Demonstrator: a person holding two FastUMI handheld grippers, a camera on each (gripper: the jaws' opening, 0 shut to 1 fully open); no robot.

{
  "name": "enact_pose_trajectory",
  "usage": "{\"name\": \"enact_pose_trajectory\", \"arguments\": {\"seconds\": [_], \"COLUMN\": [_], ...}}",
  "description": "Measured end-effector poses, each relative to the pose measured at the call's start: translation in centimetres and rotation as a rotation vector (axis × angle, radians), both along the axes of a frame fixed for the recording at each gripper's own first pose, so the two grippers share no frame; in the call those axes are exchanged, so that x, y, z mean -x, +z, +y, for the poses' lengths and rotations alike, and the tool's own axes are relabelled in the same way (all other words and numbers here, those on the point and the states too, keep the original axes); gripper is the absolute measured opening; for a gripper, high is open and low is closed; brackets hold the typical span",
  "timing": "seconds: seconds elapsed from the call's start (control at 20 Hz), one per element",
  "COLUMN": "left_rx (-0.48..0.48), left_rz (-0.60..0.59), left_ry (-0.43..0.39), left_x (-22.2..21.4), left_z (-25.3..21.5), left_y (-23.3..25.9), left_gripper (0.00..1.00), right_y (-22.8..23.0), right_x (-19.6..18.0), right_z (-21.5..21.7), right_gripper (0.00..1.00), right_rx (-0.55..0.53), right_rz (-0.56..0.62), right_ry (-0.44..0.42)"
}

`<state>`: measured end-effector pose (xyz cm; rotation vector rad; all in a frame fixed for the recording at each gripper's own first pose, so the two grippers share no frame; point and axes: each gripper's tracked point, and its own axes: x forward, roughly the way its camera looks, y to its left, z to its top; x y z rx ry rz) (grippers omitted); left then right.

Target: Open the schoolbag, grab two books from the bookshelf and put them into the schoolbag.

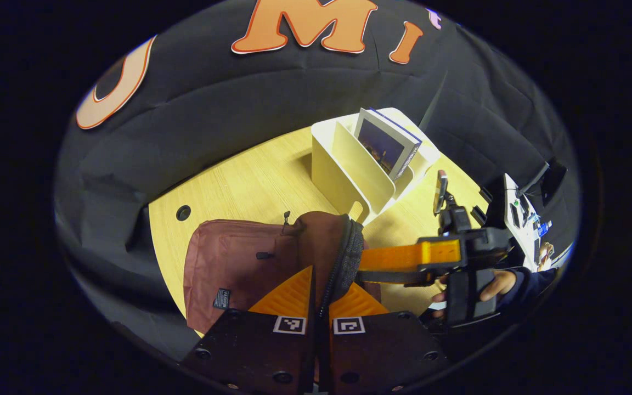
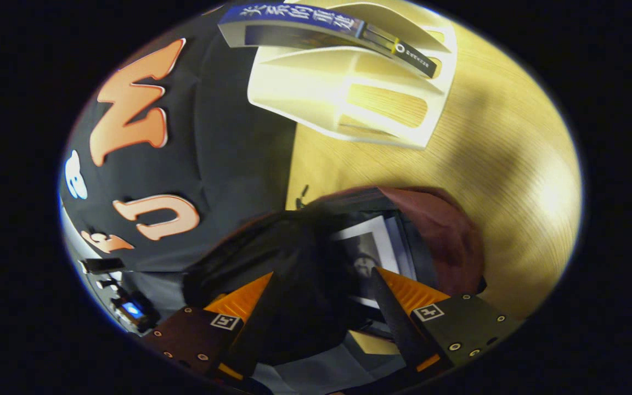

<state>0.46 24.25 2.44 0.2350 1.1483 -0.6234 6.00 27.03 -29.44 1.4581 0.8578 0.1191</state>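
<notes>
Pinching the zipper edge of the floppy maroon fabric schoolbag (image 1: 239, 263), the left tongs (image 1: 319, 307) sit clamped together on that rim, apparently to hold the mouth up and wide while the right tongs (image 2: 321, 296), spread apart, hang over a grey-covered book (image 2: 368, 252) lying inside the opening. The bag lies flat on the pale wooden worktop (image 1: 228, 186), its long axis running from the mouth towards the booth wall. One dark blue-spined book (image 1: 387, 144) leans tilted in the cream slotted plastic bookshelf (image 1: 349, 175) just beyond it, spine uppermost.
</notes>
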Motion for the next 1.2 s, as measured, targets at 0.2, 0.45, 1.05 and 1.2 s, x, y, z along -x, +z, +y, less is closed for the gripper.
{"name": "enact_pose_trajectory", "arguments": {"seconds": [0.2,0.45,1.05,1.2], "left_rx": [0.012,0.024,0.036,0.036], "left_rz": [-0.002,-0.007,-0.009,-0.008], "left_ry": [0.029,0.058,0.132,0.158], "left_x": [-0.1,-0.1,0.2,0.3], "left_z": [-0.1,-0.2,-0.4,-0.5], "left_y": [-0.1,0.0,-0.9,-1.1], "left_gripper": [0.04,0.04,0.04,0.04], "right_y": [3.9,8.6,16.5,16.8], "right_x": [-0.7,-1.9,-7.4,-9.0], "right_z": [-7.8,-15.9,-21.2,-21.3], "right_gripper": [0.98,0.97,0.97,0.97], "right_rx": [0.217,0.491,0.854,0.897], "right_rz": [-0.066,-0.097,-0.126,-0.103], "right_ry": [-0.038,0.020,0.355,0.443]}}
